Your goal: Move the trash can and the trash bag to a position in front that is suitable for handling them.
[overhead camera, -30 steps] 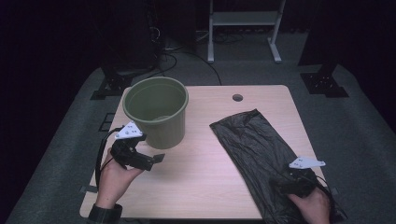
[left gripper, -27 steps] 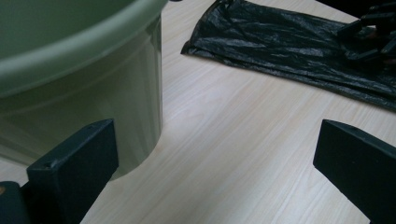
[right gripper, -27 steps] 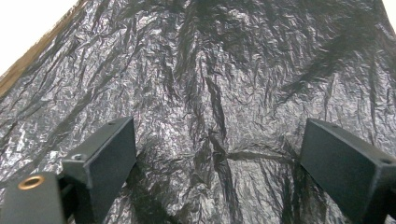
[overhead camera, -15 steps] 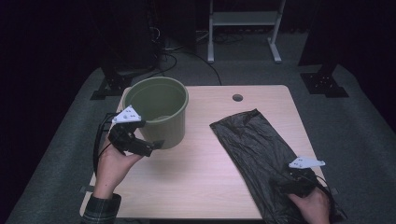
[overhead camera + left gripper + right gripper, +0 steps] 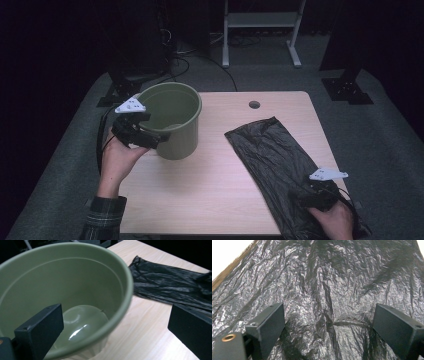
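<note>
1. A round olive-green plastic bucket point(image 5: 175, 120) is stood upright at the far left of the light wooden counter point(image 5: 210, 175).
2. The left gripper point(image 5: 152, 141) is held at the bucket's near left rim; its jaws are spread wide, one inside the bucket wall and one outside it.
3. A crumpled black plastic bag point(image 5: 280, 165) is laid flat across the right side of the counter.
4. The right gripper point(image 5: 312, 197) is positioned over the bag's near end, jaws apart, nothing clamped.

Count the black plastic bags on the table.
1. The black bag lies flat on the table's right half, under the right gripper. Nothing shows inside the green bucket.
</note>
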A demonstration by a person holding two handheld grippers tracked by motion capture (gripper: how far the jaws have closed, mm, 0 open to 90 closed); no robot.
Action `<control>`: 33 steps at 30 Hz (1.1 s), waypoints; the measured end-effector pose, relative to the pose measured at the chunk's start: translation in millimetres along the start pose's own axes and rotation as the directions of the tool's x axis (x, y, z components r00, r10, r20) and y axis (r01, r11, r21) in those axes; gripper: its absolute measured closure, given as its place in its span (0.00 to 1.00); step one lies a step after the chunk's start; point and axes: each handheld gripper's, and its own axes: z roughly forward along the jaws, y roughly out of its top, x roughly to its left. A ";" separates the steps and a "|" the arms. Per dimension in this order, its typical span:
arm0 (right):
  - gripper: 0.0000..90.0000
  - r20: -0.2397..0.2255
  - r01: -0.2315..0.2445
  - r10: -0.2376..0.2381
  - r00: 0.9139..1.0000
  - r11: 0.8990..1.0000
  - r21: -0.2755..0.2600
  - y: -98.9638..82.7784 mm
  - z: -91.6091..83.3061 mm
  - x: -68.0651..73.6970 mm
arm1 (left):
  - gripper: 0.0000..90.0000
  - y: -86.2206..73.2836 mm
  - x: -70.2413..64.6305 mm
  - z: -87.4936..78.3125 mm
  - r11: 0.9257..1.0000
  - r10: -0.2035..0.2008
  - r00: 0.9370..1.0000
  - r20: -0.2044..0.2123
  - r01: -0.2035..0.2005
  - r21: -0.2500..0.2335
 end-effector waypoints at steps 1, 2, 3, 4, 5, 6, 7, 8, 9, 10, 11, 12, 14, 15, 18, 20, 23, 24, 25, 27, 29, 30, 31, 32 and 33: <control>0.11 0.000 0.000 0.000 1.000 1.000 -0.001 0.0 0.1 0.0 | 0.00 0.7 2.2 0.3 1.000 0.001 1.000 -0.006 -0.001 0.001; 0.11 0.000 0.000 0.000 1.000 1.000 -0.001 0.0 0.1 0.0 | 0.00 1.6 6.2 0.8 1.000 0.002 1.000 -0.015 -0.002 0.002; 0.11 0.000 0.000 0.000 1.000 1.000 -0.001 0.0 0.1 0.0 | 0.00 1.6 6.2 0.8 1.000 0.002 1.000 -0.015 -0.002 0.002; 0.11 0.000 0.000 0.000 1.000 1.000 -0.001 0.0 0.1 0.0 | 0.00 2.0 11.9 1.3 1.000 -0.006 1.000 -0.030 0.006 0.002; 0.11 0.000 -0.001 0.001 1.000 1.000 -0.001 0.0 0.1 0.0 | 0.00 1.9 14.7 1.3 1.000 -0.007 0.999 -0.034 0.007 -0.001; 0.11 0.000 -0.001 0.001 1.000 1.000 -0.001 0.0 0.1 0.0 | 0.00 1.9 14.7 1.3 1.000 -0.007 0.999 -0.034 0.007 -0.001; 0.11 0.000 -0.001 0.001 1.000 1.000 -0.001 0.0 0.1 0.1 | 0.00 1.8 17.3 1.2 1.000 -0.011 0.999 -0.040 0.011 0.001; 0.11 0.000 -0.001 0.001 1.000 1.000 -0.001 0.0 0.1 0.1 | 0.00 1.4 20.3 1.1 1.000 -0.011 0.999 -0.044 0.012 0.002; 0.11 0.000 -0.001 0.001 1.000 1.000 -0.001 0.0 0.1 0.1 | 0.00 0.5 26.4 -0.1 1.000 -0.024 0.998 -0.056 0.024 -0.004; 0.11 0.000 -0.001 0.001 1.000 1.000 -0.001 0.0 0.1 0.1 | 0.00 0.5 26.4 -0.1 1.000 -0.024 0.998 -0.056 0.024 -0.004; 0.11 0.000 -0.001 0.001 1.000 1.000 0.000 0.0 0.1 0.1 | 0.00 0.1 29.6 -0.9 1.000 -0.029 0.998 -0.061 0.029 -0.007; 0.11 0.000 -0.001 0.001 1.000 1.000 -0.001 0.0 0.1 0.1 | 0.00 -0.3 32.8 -1.9 0.999 -0.035 0.997 -0.070 0.035 -0.009; 0.11 0.001 0.000 0.000 1.000 1.000 -0.001 0.0 0.1 0.1 | 0.00 -1.4 38.3 -3.3 0.999 -0.045 0.996 -0.083 0.044 -0.010; 0.11 0.001 0.000 0.000 1.000 1.000 -0.001 0.0 0.1 0.1 | 0.00 -2.2 40.5 -3.5 0.999 -0.053 0.995 -0.085 0.052 -0.009; 0.11 0.000 -0.001 0.001 1.000 1.000 -0.001 0.0 0.1 0.1 | 0.00 -4.4 45.4 -4.2 0.998 -0.057 0.994 -0.094 0.057 -0.002; 0.11 0.000 -0.001 0.001 1.000 1.000 -0.001 0.0 0.1 0.1 | 0.00 -5.9 48.3 -5.3 0.998 -0.061 0.993 -0.103 0.061 -0.005; 0.11 0.001 -0.001 0.001 1.000 1.000 -0.001 0.0 0.1 0.1 | 0.00 -8.7 53.7 -5.1 0.997 -0.075 0.989 -0.124 0.076 0.001; 0.11 0.001 -0.001 0.001 1.000 1.000 -0.001 0.0 0.1 0.1 | 0.00 -11.1 56.9 -4.3 0.997 -0.081 0.989 -0.127 0.082 0.005; 0.11 0.000 -0.001 0.001 1.000 1.000 -0.001 0.0 0.1 0.1 | 0.00 -12.5 59.1 -3.8 0.996 -0.086 0.988 -0.130 0.088 0.009; 0.11 0.001 0.000 0.000 1.000 1.000 -0.001 0.0 0.1 0.1 | 0.00 -13.3 60.5 -3.1 0.996 -0.089 0.987 -0.132 0.092 0.015; 0.11 0.001 0.000 0.000 1.000 1.000 -0.001 0.0 0.1 0.0 | 0.00 -15.5 63.7 -1.1 0.995 -0.090 0.986 -0.139 0.094 0.026; 0.11 0.001 0.001 -0.001 1.000 1.000 -0.002 0.0 0.1 0.0 | 0.00 -16.2 64.9 -0.4 0.995 -0.095 0.986 -0.137 0.100 0.027; 0.11 0.000 -0.002 0.002 1.000 1.000 0.000 0.0 0.1 0.2 | 0.00 -18.1 67.2 1.8 0.994 -0.103 0.985 -0.138 0.108 0.027; 0.11 0.000 -0.001 0.001 1.000 1.000 -0.001 0.0 0.1 0.1 | 0.00 -19.0 68.3 3.0 0.993 -0.107 0.985 -0.136 0.113 0.031; 0.11 0.000 -0.001 0.001 1.000 1.000 -0.001 0.0 0.1 0.1 | 0.00 -19.0 68.3 3.0 0.993 -0.107 0.985 -0.136 0.113 0.031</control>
